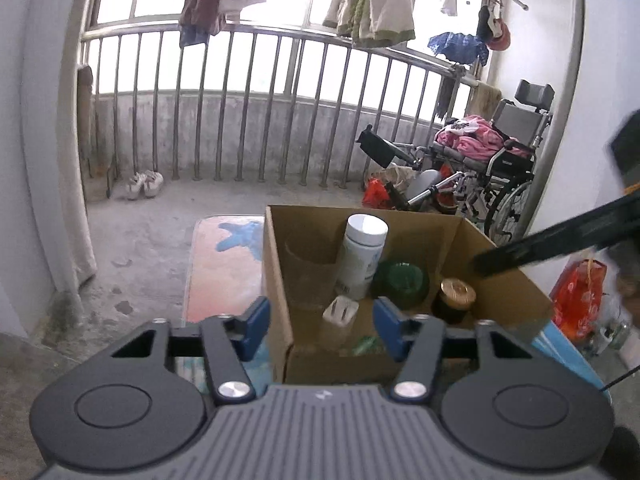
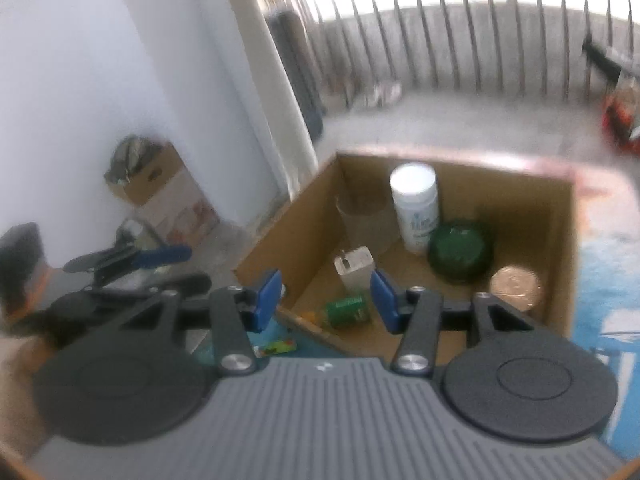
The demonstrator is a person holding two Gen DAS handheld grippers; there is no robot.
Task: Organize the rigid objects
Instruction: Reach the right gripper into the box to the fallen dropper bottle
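Note:
An open cardboard box (image 1: 280, 280) (image 2: 560, 248) holds a white bottle (image 1: 362, 256) (image 2: 416, 208), a clear glass (image 1: 308, 276) (image 2: 364, 216), a green round jar (image 1: 400, 280) (image 2: 458, 254), a gold-lidded dark jar (image 1: 456, 296) (image 2: 516, 284), a white plug adapter (image 1: 340, 312) (image 2: 354, 268) and a small green can (image 2: 348, 312). My left gripper (image 1: 322, 326) is open and empty, just in front of the box's near wall. My right gripper (image 2: 326, 300) is open and empty, above the box's near left corner. The right gripper's finger also shows at the right of the left wrist view (image 1: 520, 256).
The box sits on a blue and pink mat (image 1: 216, 264). A metal railing (image 1: 240, 120) runs behind, with shoes (image 1: 145, 184) and a wheelchair (image 1: 500, 160) by it. A red bag (image 1: 580, 300) lies right of the box. Another cardboard box (image 2: 160, 184) stands by the wall.

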